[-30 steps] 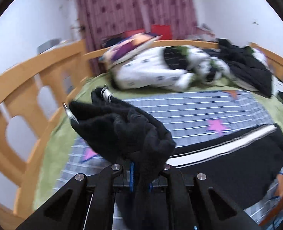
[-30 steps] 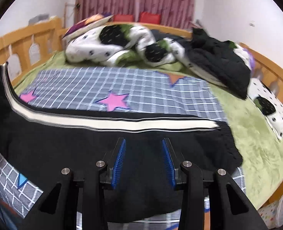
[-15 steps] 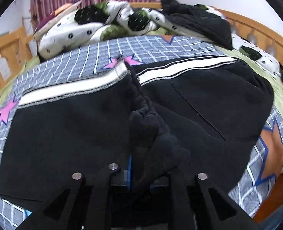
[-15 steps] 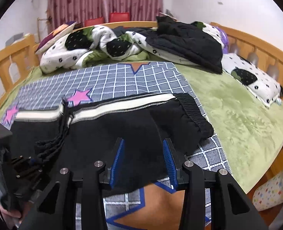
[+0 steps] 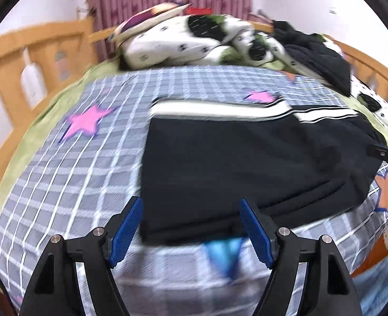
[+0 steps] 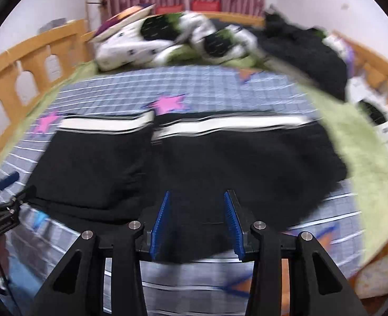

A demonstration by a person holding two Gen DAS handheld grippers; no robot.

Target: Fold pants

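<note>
Black pants (image 5: pixel 241 163) with a white side stripe lie folded over on the grey checked blanket, the folded layer on the left half. They also show in the right wrist view (image 6: pixel 194 163). My left gripper (image 5: pixel 191 226) is open and empty, just off the pants' near left corner. My right gripper (image 6: pixel 197 218) is open and empty, hovering over the near edge of the pants. The left gripper shows at the left edge of the right wrist view (image 6: pixel 1 205).
The grey checked blanket (image 5: pixel 70 173) with pink stars covers a green bed. A heap of white spotted bedding (image 5: pixel 194 42) and a black garment (image 5: pixel 315 55) lie at the far side. Wooden rails (image 5: pixel 25 60) ring the bed.
My left gripper let go of the pants leg it carried over, opened and drew back to the near left. The pants now lie folded. The right gripper stayed open and shifted left.
</note>
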